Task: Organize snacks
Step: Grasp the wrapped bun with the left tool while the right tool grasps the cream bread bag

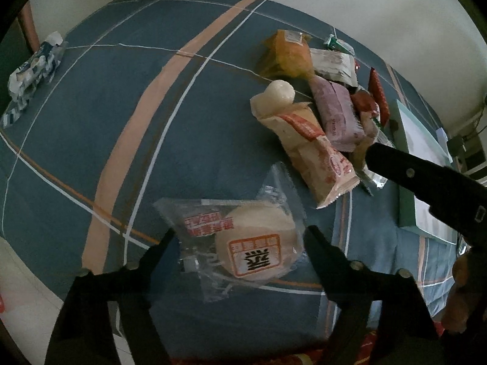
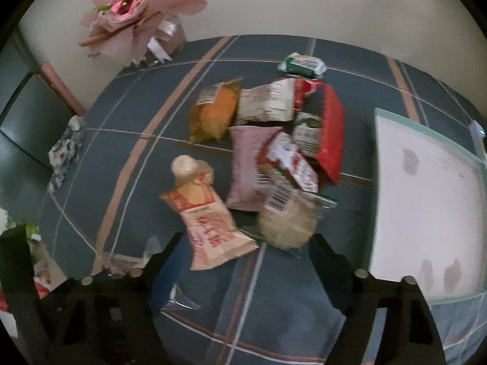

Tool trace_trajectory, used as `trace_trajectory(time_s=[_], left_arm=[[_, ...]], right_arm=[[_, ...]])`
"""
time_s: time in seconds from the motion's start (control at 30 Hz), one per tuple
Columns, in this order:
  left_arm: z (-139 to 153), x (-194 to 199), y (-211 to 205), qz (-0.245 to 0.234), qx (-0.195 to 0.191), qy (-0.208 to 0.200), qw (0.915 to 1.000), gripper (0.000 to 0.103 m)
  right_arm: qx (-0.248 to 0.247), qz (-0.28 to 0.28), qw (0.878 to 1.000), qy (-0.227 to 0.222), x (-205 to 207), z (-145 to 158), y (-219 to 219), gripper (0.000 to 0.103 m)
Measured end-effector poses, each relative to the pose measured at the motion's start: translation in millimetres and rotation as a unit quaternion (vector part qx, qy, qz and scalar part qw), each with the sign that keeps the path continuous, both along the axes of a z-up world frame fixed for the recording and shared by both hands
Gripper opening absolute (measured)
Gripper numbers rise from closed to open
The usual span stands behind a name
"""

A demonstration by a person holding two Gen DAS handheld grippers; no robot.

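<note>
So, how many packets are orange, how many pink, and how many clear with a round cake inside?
Orange packet: 1
Pink packet: 1
Clear packet with round cake: 2, the second one at the pile's near edge
Total: 4

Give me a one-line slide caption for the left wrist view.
Left gripper, jaws open, straddles a clear-wrapped round pastry on the blue plaid cloth, beside the snack pile.

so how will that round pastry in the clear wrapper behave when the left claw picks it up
The pastry looks soft, so a hard squeeze would probably dent it. Its clear wrapper is loose and glossy, likely floppy and slippery. It looks light and lies flat, unlikely to roll.
</note>
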State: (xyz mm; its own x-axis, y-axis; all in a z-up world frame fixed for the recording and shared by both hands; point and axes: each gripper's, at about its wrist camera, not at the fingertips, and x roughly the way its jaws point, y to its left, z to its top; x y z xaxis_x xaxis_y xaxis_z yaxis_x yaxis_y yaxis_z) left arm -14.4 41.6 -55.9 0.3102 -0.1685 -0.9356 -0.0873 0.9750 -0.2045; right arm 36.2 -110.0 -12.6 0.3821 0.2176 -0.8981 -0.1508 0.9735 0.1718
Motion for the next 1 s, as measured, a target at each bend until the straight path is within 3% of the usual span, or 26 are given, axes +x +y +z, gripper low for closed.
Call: trace_trajectory(time_s=[0.2,0.37,0.7,1.0], left_arm=[[-3.5,1.4,10.6,0.015,0.000,0.000,0.9999,0.078],[-6.5,7.2,21.5,0.034,0.000,-0.006,0.9994,0.078],[-12.4,14.9,35.0,0.052,-0.014,-0.013,0.9985,0.078],[-17.0,17.5,35.5,0.046,-0.037,-0.014,0.9982,0.064]], right_arm=[[-0.001,0.019,1.000,0.009,8.7,-8.1,14.7,0.063],[-0.004,0.030,0.999,0.022,15.7,-16.8,22.1,0.056],[-0.023,0.050,0.997,0.045,24.9,-38.4,41.6,0.050],[-0.021,0.050,0.997,0.055,30.3,-52.0,49.8,0.050]])
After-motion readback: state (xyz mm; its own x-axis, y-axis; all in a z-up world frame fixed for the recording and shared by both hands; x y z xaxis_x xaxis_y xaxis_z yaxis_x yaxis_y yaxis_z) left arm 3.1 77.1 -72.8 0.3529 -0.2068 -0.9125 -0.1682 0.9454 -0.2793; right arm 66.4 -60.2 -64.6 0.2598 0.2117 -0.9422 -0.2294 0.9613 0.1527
